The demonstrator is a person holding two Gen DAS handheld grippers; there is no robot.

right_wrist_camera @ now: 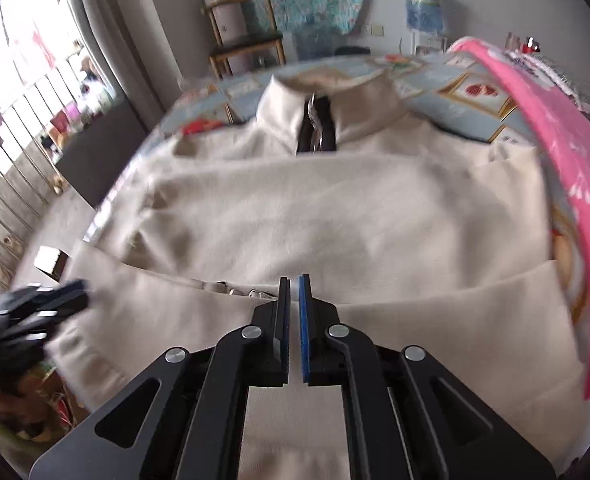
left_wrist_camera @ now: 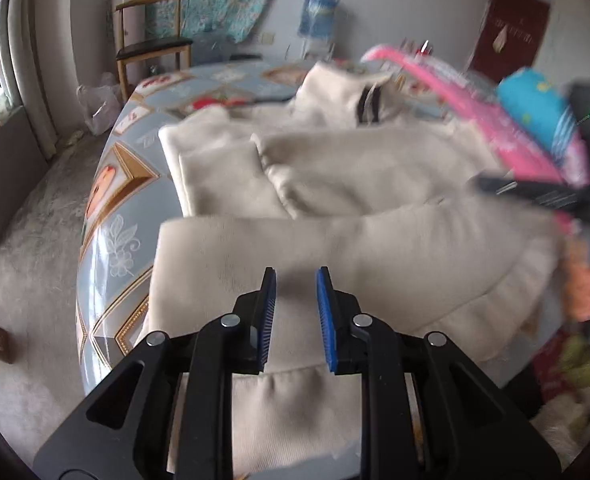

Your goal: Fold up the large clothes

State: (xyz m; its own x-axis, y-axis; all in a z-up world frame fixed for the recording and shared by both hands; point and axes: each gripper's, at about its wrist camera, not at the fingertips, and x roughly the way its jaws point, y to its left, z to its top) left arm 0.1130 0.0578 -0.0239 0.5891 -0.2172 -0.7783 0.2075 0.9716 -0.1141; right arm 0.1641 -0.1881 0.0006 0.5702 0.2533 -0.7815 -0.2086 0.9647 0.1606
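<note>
On the table, seen from the left wrist view, a cream zip-neck pullover lies spread over the patterned cloth, collar toward the far edge. Both sleeves are already laid across the body, and the hem portion is doubled up toward the chest, forming a thick band near the near edge. The left hand-held gripper hovers over this band with its jaws released and a clear gap between the blue pads; nothing is gripped. It appears positioned to take the folded edge for the next fold. The left edge of the table is bare cloth, with open floor beyond. A pink blanket crowds the right edge, and the right hand-held gripper appears there, blurred.

From the right wrist view, the pullover fills the table from near edge to collar, where the dark zip placket sits centred. The right hand-held gripper is nearly clenched, with only a thin slit between the pads; no fabric is visible between them, so it appears empty over the raised hem band. The pink blanket touches the garment's right side and limits room there. The far edge beyond the collar shows uncovered table. The left hand-held gripper is blurred at the near-left corner.
</note>
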